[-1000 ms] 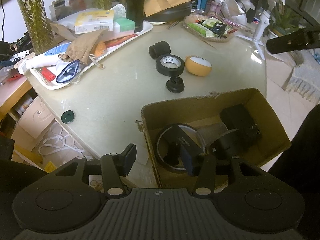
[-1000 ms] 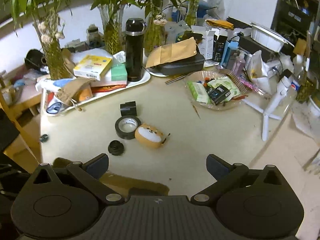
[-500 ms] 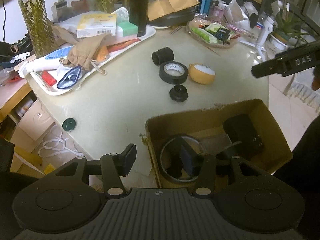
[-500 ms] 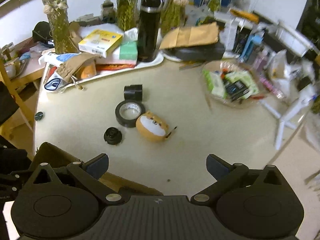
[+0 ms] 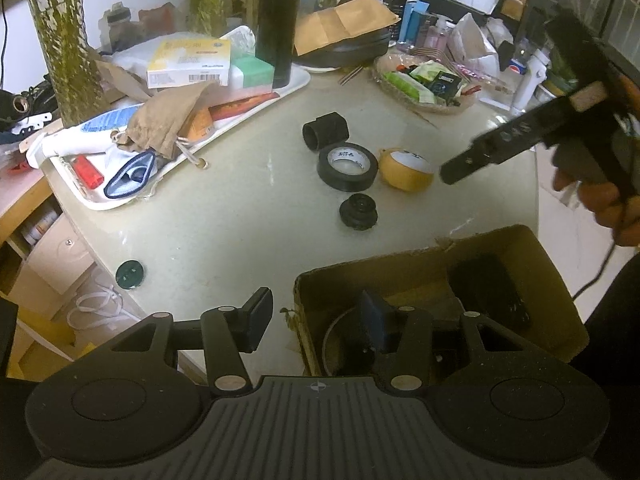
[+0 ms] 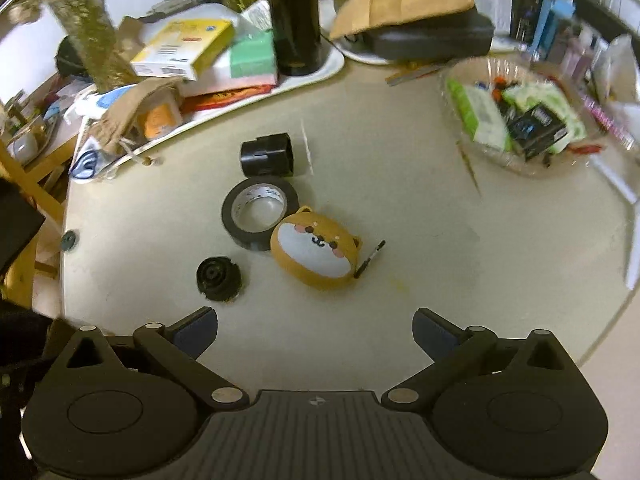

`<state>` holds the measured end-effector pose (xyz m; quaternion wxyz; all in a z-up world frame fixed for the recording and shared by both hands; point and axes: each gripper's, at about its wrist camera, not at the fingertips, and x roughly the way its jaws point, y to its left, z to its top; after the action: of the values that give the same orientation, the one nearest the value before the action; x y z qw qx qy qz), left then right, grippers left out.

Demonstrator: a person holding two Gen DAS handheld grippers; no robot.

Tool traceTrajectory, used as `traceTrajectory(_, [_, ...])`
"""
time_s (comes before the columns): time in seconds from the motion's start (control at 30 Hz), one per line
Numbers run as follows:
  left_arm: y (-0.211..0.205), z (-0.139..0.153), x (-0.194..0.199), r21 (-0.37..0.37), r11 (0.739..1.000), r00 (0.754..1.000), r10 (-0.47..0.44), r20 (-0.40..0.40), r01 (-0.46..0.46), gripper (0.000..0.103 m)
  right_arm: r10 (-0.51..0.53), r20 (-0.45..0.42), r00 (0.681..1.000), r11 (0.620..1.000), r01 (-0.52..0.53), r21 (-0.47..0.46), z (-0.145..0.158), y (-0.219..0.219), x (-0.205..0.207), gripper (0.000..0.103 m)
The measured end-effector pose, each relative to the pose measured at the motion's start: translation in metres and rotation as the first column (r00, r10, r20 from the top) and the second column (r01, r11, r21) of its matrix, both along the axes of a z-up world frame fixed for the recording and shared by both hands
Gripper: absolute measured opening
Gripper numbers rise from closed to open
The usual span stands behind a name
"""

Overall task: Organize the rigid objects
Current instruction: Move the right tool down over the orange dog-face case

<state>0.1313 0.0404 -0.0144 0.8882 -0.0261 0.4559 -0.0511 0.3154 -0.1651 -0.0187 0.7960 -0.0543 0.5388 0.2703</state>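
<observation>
On the beige table lie a black tape roll (image 6: 260,213), an orange dog-face case (image 6: 314,254), a black cylinder (image 6: 268,155) and a small black knob (image 6: 218,279). They also show in the left wrist view: tape roll (image 5: 347,166), case (image 5: 406,170), cylinder (image 5: 325,131), knob (image 5: 359,212). My right gripper (image 6: 315,332) is open and empty, just short of the case. My left gripper (image 5: 316,318) is open and empty over the near-left corner of a cardboard box (image 5: 556,304) that holds dark objects.
A white tray (image 5: 168,164) of boxes and a brown pouch sits at the left with a black bottle (image 5: 278,20). A basket of packets (image 6: 516,120) stands at the right. A small dark cap (image 5: 130,274) lies near the table's left edge.
My right gripper has moved down and forward toward the dog-face case and tape roll. In the left wrist view the right gripper has swung further in over the table. The left gripper has barely moved.
</observation>
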Motion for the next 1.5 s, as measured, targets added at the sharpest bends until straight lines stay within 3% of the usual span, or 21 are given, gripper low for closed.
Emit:
traceTrajectory(0.2, [0.006, -0.004, 0.004, -0.033, 0.999, 1.000, 0.023, -0.005, -0.024, 0.048, -0.113, -0.121, 0.986, 0.993, 0.116, 0.017, -0.024, 0.010, 0.032, 0.103])
traceTrajectory(0.27, [0.007, -0.005, 0.005, -0.040, 0.999, 1.000, 0.030, -0.004, -0.030, 0.048, -0.169, -0.149, 0.974, 0.986, 0.168, -0.020, -0.035, 0.021, 0.042, 0.103])
traceTrajectory(0.53, [0.010, -0.006, 0.005, -0.051, 0.998, 0.999, 0.047, -0.008, -0.047, 0.048, -0.230, -0.209, 0.950, 0.973, 0.221, -0.064, -0.060, 0.035, 0.066, 0.103])
traceTrajectory(0.67, [0.010, -0.007, 0.006, -0.057, 0.997, 0.999, 0.053, -0.012, -0.054, 0.048, -0.257, -0.213, 0.942, 0.963, 0.232, -0.136, -0.072, 0.043, 0.074, 0.103])
traceTrajectory(0.8, [0.011, -0.008, 0.008, -0.060, 0.996, 0.998, 0.059, -0.019, -0.060, 0.048, -0.219, -0.189, 0.957, 0.960, 0.176, -0.218, -0.079, 0.061, 0.073, 0.103])
traceTrajectory(1.5, [0.012, -0.014, 0.013, -0.063, 0.995, 0.996, 0.077, -0.047, -0.080, 0.048, -0.147, -0.141, 0.979, 0.973, 0.117, -0.197, -0.083, 0.062, 0.067, 0.103])
